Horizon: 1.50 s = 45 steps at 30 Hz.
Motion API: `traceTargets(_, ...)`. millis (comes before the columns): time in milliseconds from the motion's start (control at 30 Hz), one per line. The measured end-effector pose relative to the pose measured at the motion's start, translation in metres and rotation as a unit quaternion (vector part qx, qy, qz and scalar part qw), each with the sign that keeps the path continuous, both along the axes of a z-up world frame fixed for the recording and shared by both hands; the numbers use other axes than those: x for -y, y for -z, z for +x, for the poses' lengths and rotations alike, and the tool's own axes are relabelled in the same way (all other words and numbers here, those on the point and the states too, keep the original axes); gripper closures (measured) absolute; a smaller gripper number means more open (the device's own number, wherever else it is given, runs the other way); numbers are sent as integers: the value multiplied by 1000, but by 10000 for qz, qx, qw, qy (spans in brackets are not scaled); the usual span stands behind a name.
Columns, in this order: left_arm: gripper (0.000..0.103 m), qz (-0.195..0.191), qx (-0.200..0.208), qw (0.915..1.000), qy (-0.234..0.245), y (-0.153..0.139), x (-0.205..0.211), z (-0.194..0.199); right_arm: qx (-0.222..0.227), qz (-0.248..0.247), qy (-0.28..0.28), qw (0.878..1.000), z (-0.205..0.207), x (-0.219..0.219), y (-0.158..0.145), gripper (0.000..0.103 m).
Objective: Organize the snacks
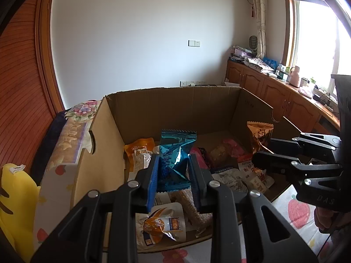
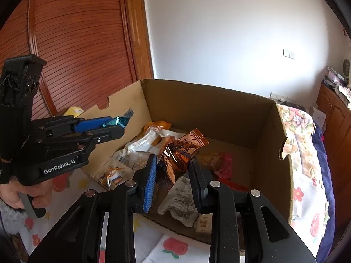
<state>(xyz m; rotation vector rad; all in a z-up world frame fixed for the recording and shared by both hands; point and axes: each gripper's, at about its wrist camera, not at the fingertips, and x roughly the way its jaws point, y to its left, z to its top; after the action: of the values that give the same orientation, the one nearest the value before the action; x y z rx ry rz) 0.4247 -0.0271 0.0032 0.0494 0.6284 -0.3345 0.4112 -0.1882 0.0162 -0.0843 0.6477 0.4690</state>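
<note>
Left gripper [image 1: 173,173] fingers pinch blue packet [image 1: 174,155], right gripper [image 2: 173,175] fingers pinch copper packet [image 2: 183,151], both over the cardboard box [image 1: 175,107] on the bed. Slick foil could slip out, dropping unsorted.

The left tool [image 1: 174,168] pinches a crinkled blue foil packet [image 1: 174,153] above the open cardboard box [image 1: 175,105] of snacks. At right, the right tool [image 1: 261,159] grips a copper-coloured packet [image 1: 260,135] over the same box.
</note>
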Motion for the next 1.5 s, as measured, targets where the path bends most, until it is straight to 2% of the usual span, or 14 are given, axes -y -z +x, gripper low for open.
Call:
traceTargets(133,76,-15,-31,10000,14,2,-1,2,-10,21,32,10000,2,1,1,75)
traceTargets(267,69,-77,-53,10000,-7,2,-3,1,-27,44,55,10000,3,1,2,72)
traceTargets(500,69,-44,8,10000,-21,-4,-6,-5,-38,36,121,9999,3,1,2,71)
traceTargets(733,69,20,97,9999,-47,-17,-10,-31,-11,9,196,9998,-13,3,-6,71)
traceTargets(1267,69,79,343,9994,61,-54,-7,-142,266,-78,452,9986,-123,9,-46,71)
traceTargets(1500,69,55,417,9991,97,-61,-6,-182,408,-43,563,9976,-169,12,-58,71)
